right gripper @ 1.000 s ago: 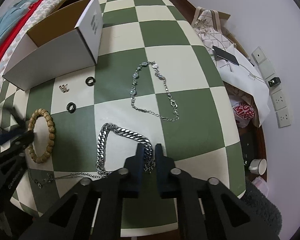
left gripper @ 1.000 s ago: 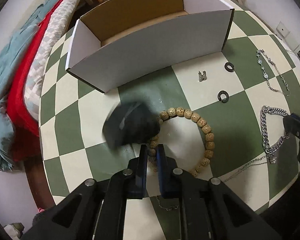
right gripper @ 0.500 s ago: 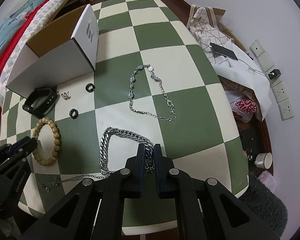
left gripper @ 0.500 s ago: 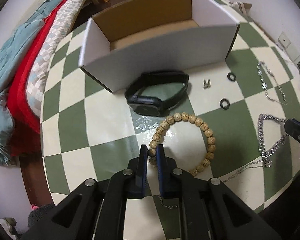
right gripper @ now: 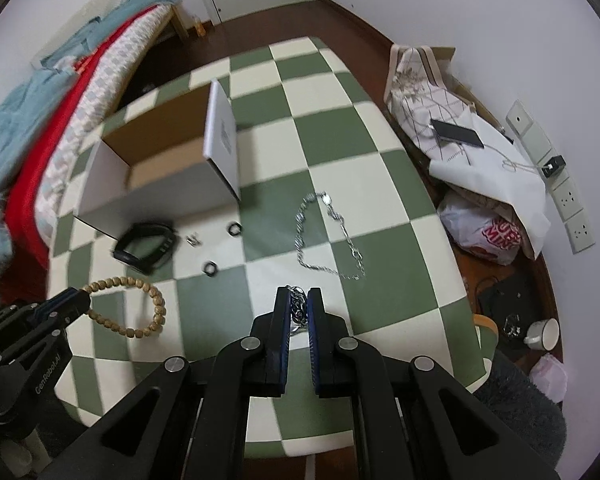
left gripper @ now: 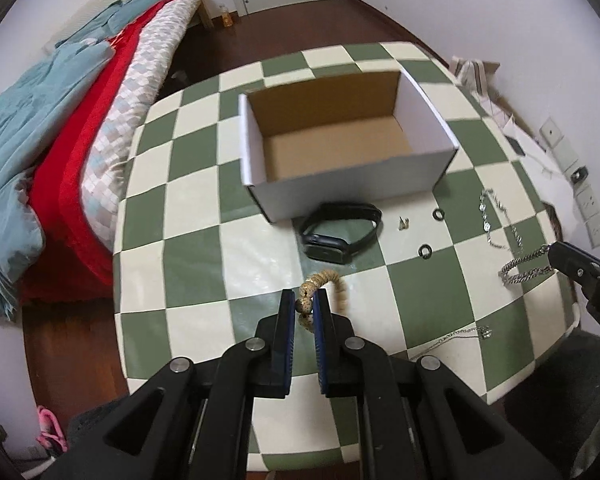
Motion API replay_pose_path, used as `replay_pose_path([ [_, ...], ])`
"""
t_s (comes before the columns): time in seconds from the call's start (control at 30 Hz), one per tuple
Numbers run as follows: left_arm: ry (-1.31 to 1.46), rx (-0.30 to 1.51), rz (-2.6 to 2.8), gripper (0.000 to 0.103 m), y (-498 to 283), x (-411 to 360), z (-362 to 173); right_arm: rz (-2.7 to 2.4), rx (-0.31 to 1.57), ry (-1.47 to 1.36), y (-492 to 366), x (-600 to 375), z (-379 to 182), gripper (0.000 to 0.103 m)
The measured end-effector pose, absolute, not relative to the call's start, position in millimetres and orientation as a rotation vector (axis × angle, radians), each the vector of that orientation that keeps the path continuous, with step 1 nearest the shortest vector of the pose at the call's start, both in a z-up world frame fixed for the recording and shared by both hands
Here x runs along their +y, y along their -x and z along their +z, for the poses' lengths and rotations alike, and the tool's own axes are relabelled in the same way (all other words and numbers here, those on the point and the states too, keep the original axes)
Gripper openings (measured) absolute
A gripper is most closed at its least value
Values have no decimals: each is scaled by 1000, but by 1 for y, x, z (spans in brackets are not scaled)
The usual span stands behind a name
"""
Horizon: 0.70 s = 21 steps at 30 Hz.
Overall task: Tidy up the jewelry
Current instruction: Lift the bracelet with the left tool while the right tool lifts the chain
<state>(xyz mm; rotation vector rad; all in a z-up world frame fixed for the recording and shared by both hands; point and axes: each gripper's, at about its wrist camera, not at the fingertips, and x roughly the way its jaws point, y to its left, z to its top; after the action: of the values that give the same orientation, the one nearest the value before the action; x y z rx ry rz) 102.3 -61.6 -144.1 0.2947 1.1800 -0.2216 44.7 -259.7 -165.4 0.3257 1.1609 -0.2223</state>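
Observation:
My left gripper (left gripper: pixel 304 300) is shut on the wooden bead bracelet (left gripper: pixel 324 286) and holds it above the table; the bracelet hangs as a loop in the right wrist view (right gripper: pixel 140 304). My right gripper (right gripper: pixel 298 300) is shut on the thick silver chain (right gripper: pixel 298 306), which also shows in the left wrist view (left gripper: pixel 524 268). An open white cardboard box (left gripper: pixel 352 184) stands beyond, empty. A black smart band (left gripper: pixel 340 232) lies in front of the box.
On the green-and-cream checked table (left gripper: pixel 204 256) lie two black rings (left gripper: pixel 425 251) (left gripper: pixel 438 213), a small silver charm (left gripper: pixel 403 223), a thin silver necklace (right gripper: pixel 328 236) and a fine chain (left gripper: pixel 460 334). A bed (left gripper: pixel 60 140) is at the left, bags (right gripper: pixel 460 152) at the right.
Both grippers have lifted up and back from the table. The left has raised the bead bracelet, the right has raised the thick chain. The black band came to rest in front of the box.

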Motion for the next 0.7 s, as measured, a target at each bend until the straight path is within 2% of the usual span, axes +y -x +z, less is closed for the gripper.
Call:
replay_pose_path([
  [0.4,-192,1078,-222,6,-138,-46,-70,-120,1070,-341,-60,-245,-110,8],
  [0.7,-178,1089,-235,6,-220,-58,-72,3,992,-295,-140,-220,-62,8],
])
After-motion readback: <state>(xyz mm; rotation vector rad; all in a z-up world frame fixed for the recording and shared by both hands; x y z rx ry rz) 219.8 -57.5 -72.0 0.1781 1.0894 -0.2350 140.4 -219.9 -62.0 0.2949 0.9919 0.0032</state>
